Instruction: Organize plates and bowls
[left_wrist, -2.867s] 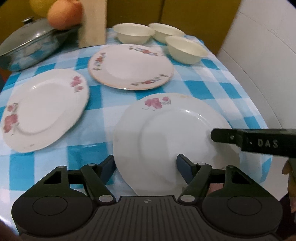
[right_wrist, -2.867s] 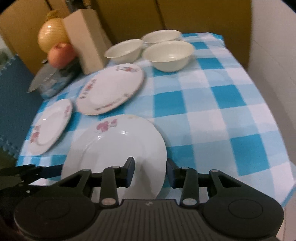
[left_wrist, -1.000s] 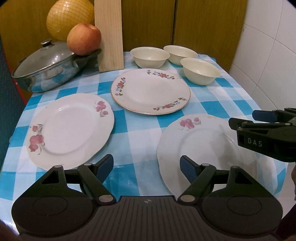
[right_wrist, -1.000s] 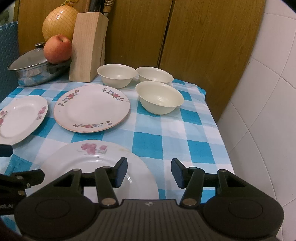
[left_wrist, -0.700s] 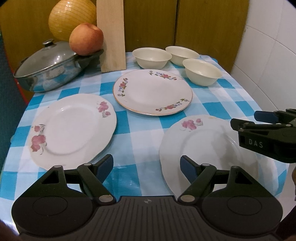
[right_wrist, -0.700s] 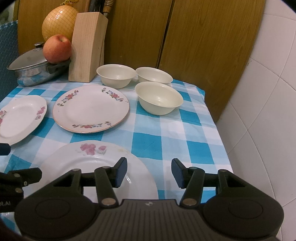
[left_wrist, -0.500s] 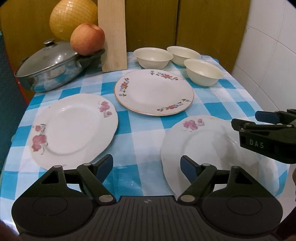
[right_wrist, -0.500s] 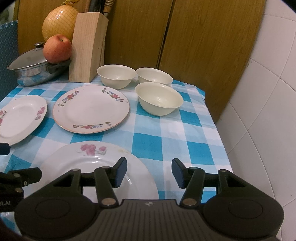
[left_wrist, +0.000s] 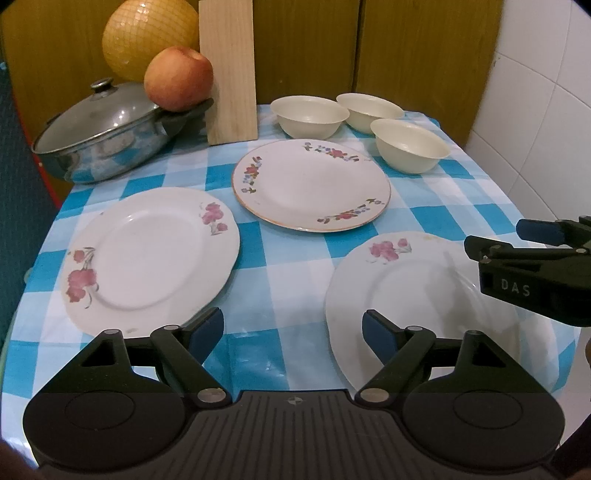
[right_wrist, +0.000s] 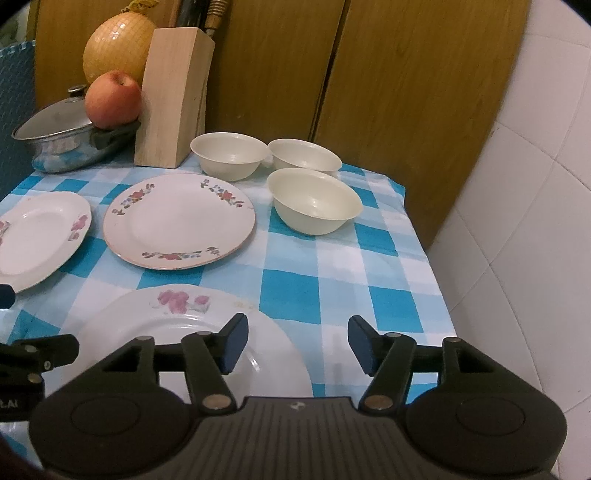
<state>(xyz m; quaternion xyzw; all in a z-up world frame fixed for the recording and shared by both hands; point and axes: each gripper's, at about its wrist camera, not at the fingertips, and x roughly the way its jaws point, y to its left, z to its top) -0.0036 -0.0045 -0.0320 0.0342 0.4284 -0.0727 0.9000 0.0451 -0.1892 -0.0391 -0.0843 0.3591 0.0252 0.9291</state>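
Far left: steel pot (left_wrist: 99, 136) with glass lid, apple (left_wrist: 179, 79) perched on its handle, netted yellow fruit (left_wrist: 149, 37) behind, wooden knife block (left_wrist: 229, 70) just right of the pot. All on the blue-white check tablecloth (left_wrist: 291, 258).

Left plate (left_wrist: 149, 256), pink flowers, lies flat near the left table edge. Middle plate (left_wrist: 311, 184), floral rim, sits further back, apart from both others. Three cream bowls (left_wrist: 309, 116) (left_wrist: 369, 110) (left_wrist: 410, 149) are clustered at the back right, separate, not stacked.

Left gripper (left_wrist: 293, 332): jaws wide and opening a bit more, nothing between them. It hangs over bare cloth between the left plate and the near-right plate (left_wrist: 421, 306); its right pad overlaps that plate's left rim in view, contact unclear.

Right gripper (right_wrist: 295, 345): mid-width, jaws opening, empty. Left finger is above the near-right plate's right rim, right finger over cloth. Plate lies flat near the front right corner.
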